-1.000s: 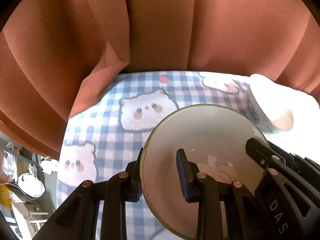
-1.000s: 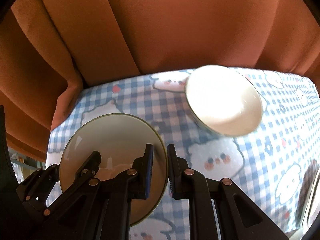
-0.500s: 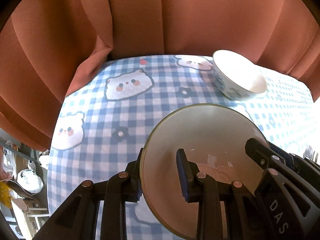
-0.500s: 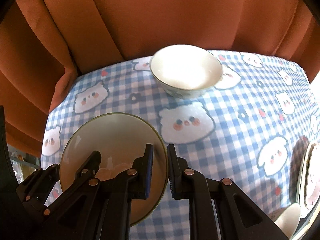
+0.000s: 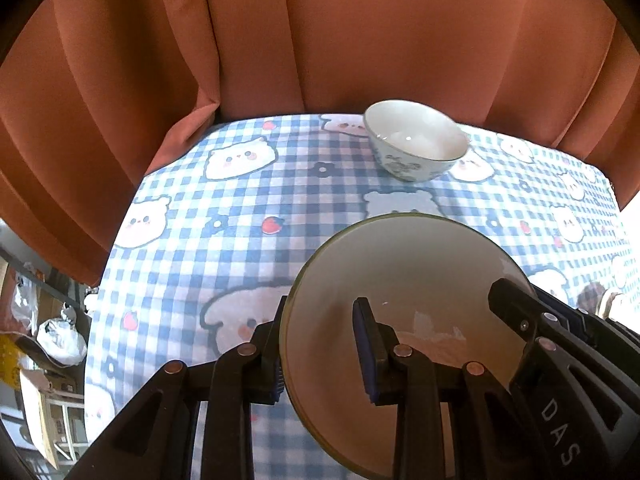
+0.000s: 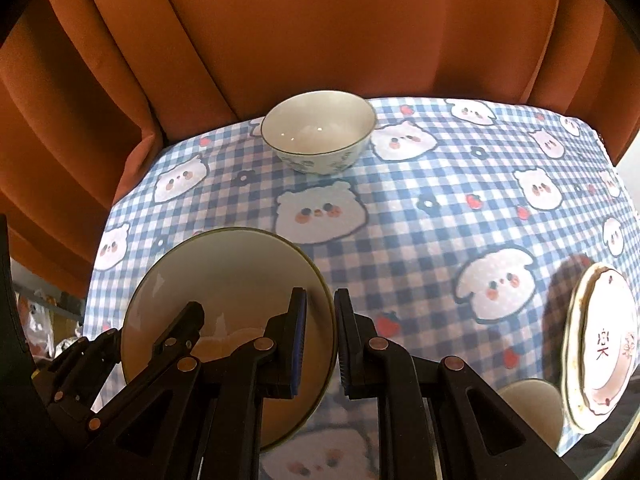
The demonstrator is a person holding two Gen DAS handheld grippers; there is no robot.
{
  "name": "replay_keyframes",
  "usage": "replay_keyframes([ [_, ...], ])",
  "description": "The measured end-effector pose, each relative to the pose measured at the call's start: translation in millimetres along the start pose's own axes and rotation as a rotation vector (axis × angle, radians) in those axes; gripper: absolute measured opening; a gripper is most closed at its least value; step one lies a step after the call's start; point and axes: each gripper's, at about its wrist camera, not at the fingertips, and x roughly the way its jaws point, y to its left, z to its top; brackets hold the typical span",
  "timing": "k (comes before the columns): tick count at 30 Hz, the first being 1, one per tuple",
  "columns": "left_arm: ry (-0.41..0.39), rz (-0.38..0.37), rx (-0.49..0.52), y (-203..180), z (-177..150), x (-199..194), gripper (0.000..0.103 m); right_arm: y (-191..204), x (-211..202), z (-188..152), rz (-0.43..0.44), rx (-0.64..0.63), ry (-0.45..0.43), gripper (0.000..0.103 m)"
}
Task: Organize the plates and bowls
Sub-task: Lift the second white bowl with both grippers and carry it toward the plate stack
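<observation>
A beige dish [image 5: 408,280] with a thin green rim hangs above the checked tablecloth, held from both sides. My left gripper [image 5: 320,356] is shut on its left rim, one pad inside and one outside. My right gripper [image 6: 320,340] is shut on the right rim of the same dish [image 6: 224,280]. Each view shows the other gripper's black fingers [image 5: 516,308] on the far rim. A white bowl [image 5: 416,140] with a blue flower pattern stands empty at the far edge of the table, also seen in the right wrist view as the white bowl [image 6: 320,132].
The blue-and-white tablecloth [image 6: 440,220] with bear pictures covers the table. An orange curtain [image 5: 360,40] hangs right behind it. A decorated plate [image 6: 604,344] and a pale rounded piece of crockery [image 6: 528,404] lie at the near right edge. Clutter [image 5: 60,340] lies on the floor past the table's left edge.
Both grippers have drawn back from the curtain with the dish, slightly upward. The white bowl has receded toward the far edge of both views, and the decorated plate has come into view at the right.
</observation>
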Motion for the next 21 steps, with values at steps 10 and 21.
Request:
replay_keyframes([
  [10,-0.049,0.03,-0.043,-39,-17,-40,0.028,-43,-45,-11,0.05,-0.057,-0.054,0.018],
  [21,-0.092,0.037,-0.061,-86,-36,-72,0.028,-86,-85,-25,0.087,-0.102,-0.115,0.018],
])
